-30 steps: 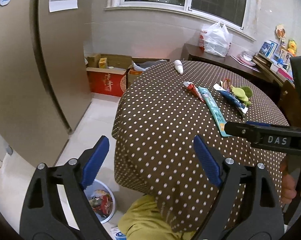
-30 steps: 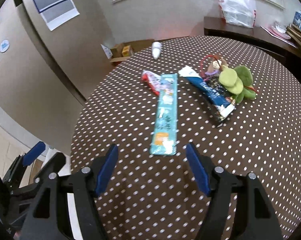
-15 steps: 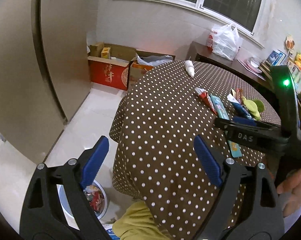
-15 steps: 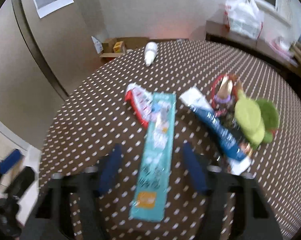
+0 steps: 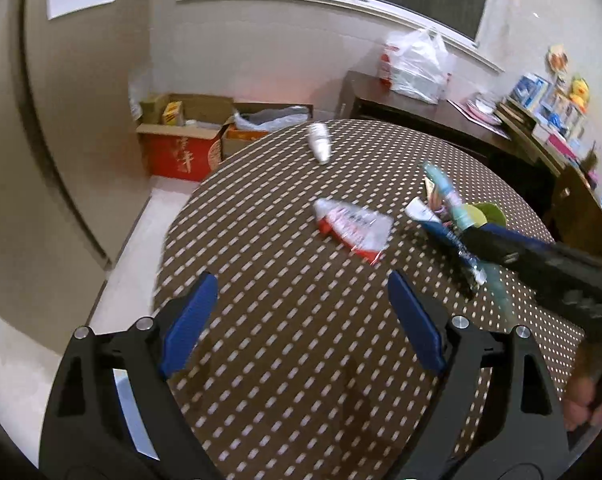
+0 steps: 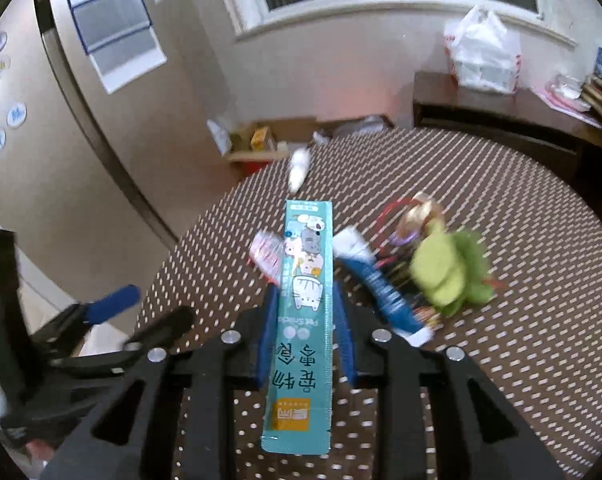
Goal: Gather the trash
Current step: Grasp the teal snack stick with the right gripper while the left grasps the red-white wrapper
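left gripper [image 5: 301, 316]: blue pads spread wide, nothing between them, hanging over the near edge of the round table [image 5: 285, 380] with its brown dotted cloth. beyond the table edge at left, cardboard boxes [image 5: 181, 140] stand on the floor by the wall.

on the cloth, reading left to right in the left wrist view: a small white bottle [image 5: 319, 143] lies on its side near the far edge; a red and white wrapper [image 5: 353, 229] lies flat near the middle; a dark blue wrapper [image 5: 447, 236] lies just right of it, beside a green plush toy [image 5: 487, 214], partly hidden.

right gripper [image 6: 304, 320]: jaws drawn in narrow, pads pressed on both long edges of the teal snack wrapper [image 6: 303, 312]. the wrapper stands clear of the cloth, its printed end pointing away from the camera and its orange-labelled end hanging toward it. in the left wrist view the same wrapper [image 5: 447, 192] sticks up from that gripper's tip, blurred.

behind the held wrapper in the right wrist view: red and white wrapper at left, dark blue wrapper and plush toy at right, all resting on the table. a white plastic bag [image 6: 481, 56] sits on the dark sideboard [image 6: 501, 108] under the window.
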The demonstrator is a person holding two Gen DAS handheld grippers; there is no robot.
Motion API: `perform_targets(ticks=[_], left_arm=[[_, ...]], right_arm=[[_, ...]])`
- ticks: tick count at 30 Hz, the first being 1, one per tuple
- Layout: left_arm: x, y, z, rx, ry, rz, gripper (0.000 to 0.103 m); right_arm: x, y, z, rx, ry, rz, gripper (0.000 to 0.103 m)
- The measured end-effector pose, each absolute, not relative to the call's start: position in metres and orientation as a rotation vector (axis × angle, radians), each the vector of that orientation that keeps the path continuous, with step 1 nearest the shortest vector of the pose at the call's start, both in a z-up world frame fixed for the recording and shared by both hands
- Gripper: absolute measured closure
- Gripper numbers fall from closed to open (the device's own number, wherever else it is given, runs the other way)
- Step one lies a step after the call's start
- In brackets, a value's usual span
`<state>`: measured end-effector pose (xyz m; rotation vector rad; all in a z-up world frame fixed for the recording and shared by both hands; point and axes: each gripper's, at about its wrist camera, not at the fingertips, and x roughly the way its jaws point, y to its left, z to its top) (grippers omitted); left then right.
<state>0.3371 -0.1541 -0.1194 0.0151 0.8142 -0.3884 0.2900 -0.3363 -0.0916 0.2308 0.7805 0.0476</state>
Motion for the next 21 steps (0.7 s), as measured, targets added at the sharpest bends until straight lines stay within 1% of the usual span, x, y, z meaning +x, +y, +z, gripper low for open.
perform_targets(ticks=[5,12,13,14,15,16,18,21], left_arm=[[0.368,-0.186,-0.124,0.041,0.87,-0.401,0.018],[0.404,-0.223,-0.153,0.095,0.978,-0.398,0.018],[0.406,-0.225,-0.155,0.105,0.963,-0.386,0.018],[0.406,-0.228,-0.157,0.127,0.939,-0.366,0.021],[0.406,-0.232,-0.159,0.163,0.921,-0.337,0.035],[0.406,-0.232,-0.158,0.169,0.905,-0.347,0.065],[0.405,-0.228,-0.155,0.154,0.898,-0.345,0.076],[0.4,-0.221,-0.156,0.155,0.889,-0.355,0.076]], right_arm=[[0.293,-0.37,-0.082,0.244,0.754,-0.02,0.076],[0.296,-0.401,-0.096,0.266,0.774,-0.068,0.076],[0.296,-0.404,-0.098,0.271,0.778,-0.069,0.076],[0.289,-0.406,-0.099,0.276,0.78,-0.071,0.076],[0.287,-0.407,-0.1,0.278,0.782,-0.071,0.076],[0.284,-0.408,-0.101,0.276,0.782,-0.074,0.076],[0.283,-0.408,-0.101,0.268,0.782,-0.08,0.076],[0.278,-0.404,-0.098,0.268,0.771,-0.068,0.076]])
